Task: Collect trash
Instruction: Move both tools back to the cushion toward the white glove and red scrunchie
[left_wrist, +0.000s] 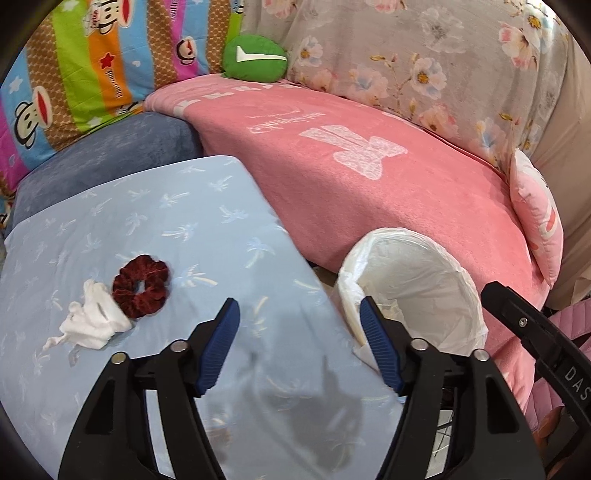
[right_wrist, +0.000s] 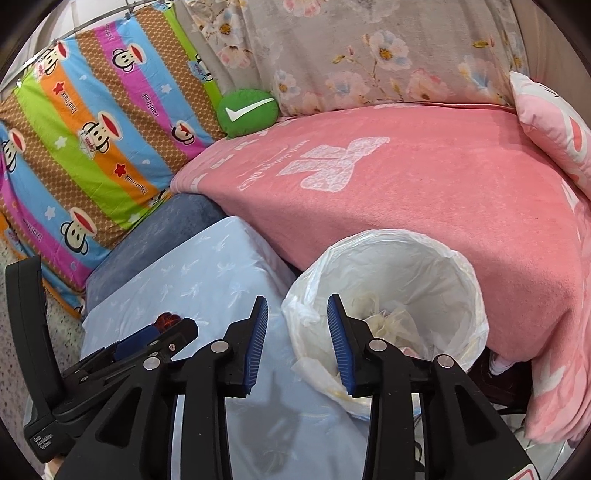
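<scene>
Tissue (left_wrist: 92, 321) and scrunchie (left_wrist: 140, 291) lie touching on the cushion (left_wrist: 184, 229), tissue to the left. Bin (left_wrist: 413, 288) stands right of the cushion, before the blanket (left_wrist: 388, 192). Crumpled bags (right_wrist: 388, 321) lie in the bin. Round pillow (left_wrist: 255, 58) sits behind the blanket.

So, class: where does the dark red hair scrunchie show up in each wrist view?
Left wrist: the scrunchie lies lower left on the blue sheet, beside crumpled white tissue.
Right wrist: only a sliver shows, lower left, behind the left gripper.
Shared landmark: the lined bin.
</scene>
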